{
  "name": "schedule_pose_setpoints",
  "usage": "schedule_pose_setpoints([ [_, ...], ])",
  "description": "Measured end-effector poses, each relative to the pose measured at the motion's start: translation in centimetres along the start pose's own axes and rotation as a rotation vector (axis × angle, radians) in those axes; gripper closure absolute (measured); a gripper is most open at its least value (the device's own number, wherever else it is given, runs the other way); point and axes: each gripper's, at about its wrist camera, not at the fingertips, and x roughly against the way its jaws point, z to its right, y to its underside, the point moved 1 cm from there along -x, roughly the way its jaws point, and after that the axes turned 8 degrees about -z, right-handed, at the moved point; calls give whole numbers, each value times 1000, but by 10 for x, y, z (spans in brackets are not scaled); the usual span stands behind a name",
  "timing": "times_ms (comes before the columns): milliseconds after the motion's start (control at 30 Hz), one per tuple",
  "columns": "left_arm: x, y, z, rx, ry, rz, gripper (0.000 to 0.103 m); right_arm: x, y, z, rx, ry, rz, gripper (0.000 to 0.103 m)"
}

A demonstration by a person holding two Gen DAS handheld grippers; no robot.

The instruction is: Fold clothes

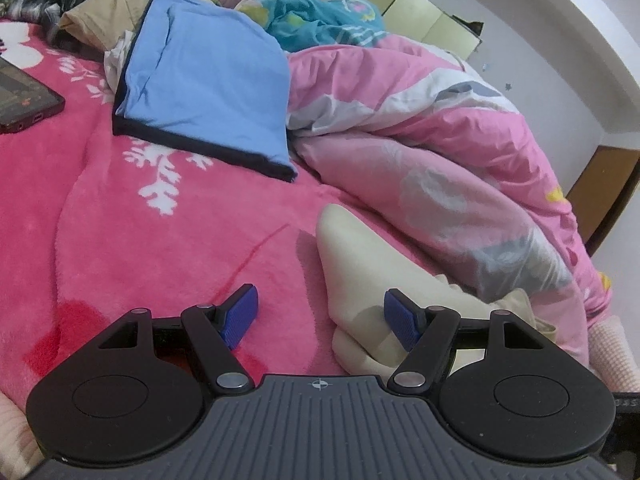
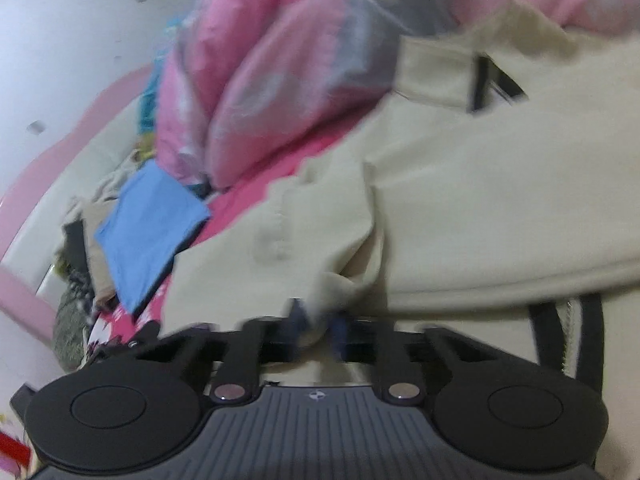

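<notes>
A: How did the right gripper (image 2: 316, 322) stand?

B: Pinched nearly closed on a bunched fold of the cream garment (image 2: 460, 208), the cloth gathered between its blue pads. The view was smeared, so the exact seam could not be told.

A: And the left gripper (image 1: 320, 316)?

B: Wide apart and empty, low over the pink blanket (image 1: 120, 220). One blue pad (image 1: 400, 320) overlapped the cream garment's (image 1: 360, 264) near edge in that view; whether it touched could not be told.

A: Which way did the garment lie?

B: From the left gripper it ran ahead and to the right, a pointed end reaching onto the blanket, the rest going under the pink quilt's (image 1: 420, 120) edge. The folded blue garment (image 1: 208, 88) lay well beyond, farther up the blanket.

A: So which hand was nearer?

B: The right already held it; the left probably needed only a short shift rightward to take a second edge.
</notes>
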Motion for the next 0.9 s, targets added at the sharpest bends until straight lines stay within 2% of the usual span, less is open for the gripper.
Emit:
schedule_pose_setpoints([
  [200, 3, -1, -4, 32, 40, 9, 33, 19, -12, -43, 206, 72, 107, 94],
  [333, 7, -3, -10, 78, 88, 29, 33, 27, -35, -50, 255, 108, 182, 94],
  [467, 6, -2, -9, 69, 79, 31, 33, 50, -61, -46, 283, 167, 286, 94],
  [600, 3, -1, -4, 34, 68, 15, 33, 86, -81, -30, 274, 244, 400, 94],
  [733, 0, 2, 1, -2, 55, 5, 33, 123, -90, 5, 198, 325, 493, 94],
  [900, -2, 6, 6, -39, 38, -2, 33, 147, -71, 66, 66, 408, 500, 94],
])
